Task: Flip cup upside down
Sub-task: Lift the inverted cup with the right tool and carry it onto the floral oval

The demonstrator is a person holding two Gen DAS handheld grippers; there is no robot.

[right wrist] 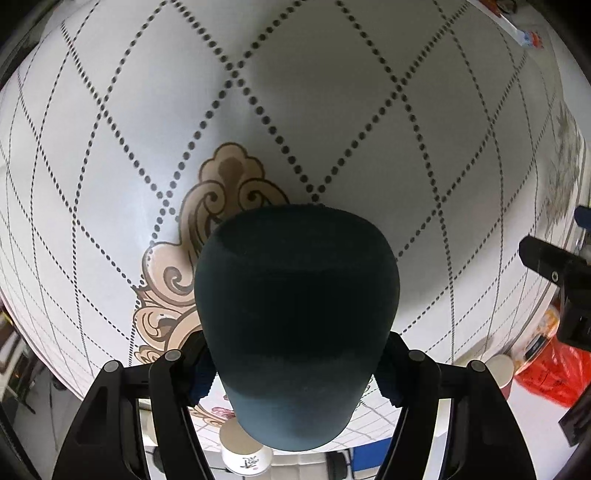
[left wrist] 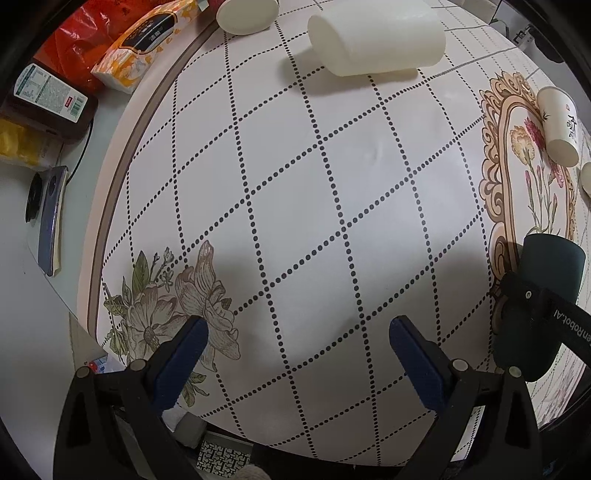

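Observation:
A dark teal cup (right wrist: 297,317) fills the middle of the right wrist view, held between the two fingers of my right gripper (right wrist: 295,365), which is shut on its sides above the patterned tablecloth (right wrist: 332,110). The same cup (left wrist: 543,295) shows at the right edge of the left wrist view, gripped by the right gripper's black arm. I cannot tell which end of the cup faces up. My left gripper (left wrist: 297,345) is open and empty, low over the tablecloth (left wrist: 295,184) near a printed flower.
A white cup lies on its side (left wrist: 376,38) at the far end, another white cup (left wrist: 245,14) stands beside it. A paper cup (left wrist: 557,125) lies at the right. A tissue pack (left wrist: 144,44), red bag (left wrist: 74,44), bottle (left wrist: 48,99) and phone (left wrist: 50,218) sit left.

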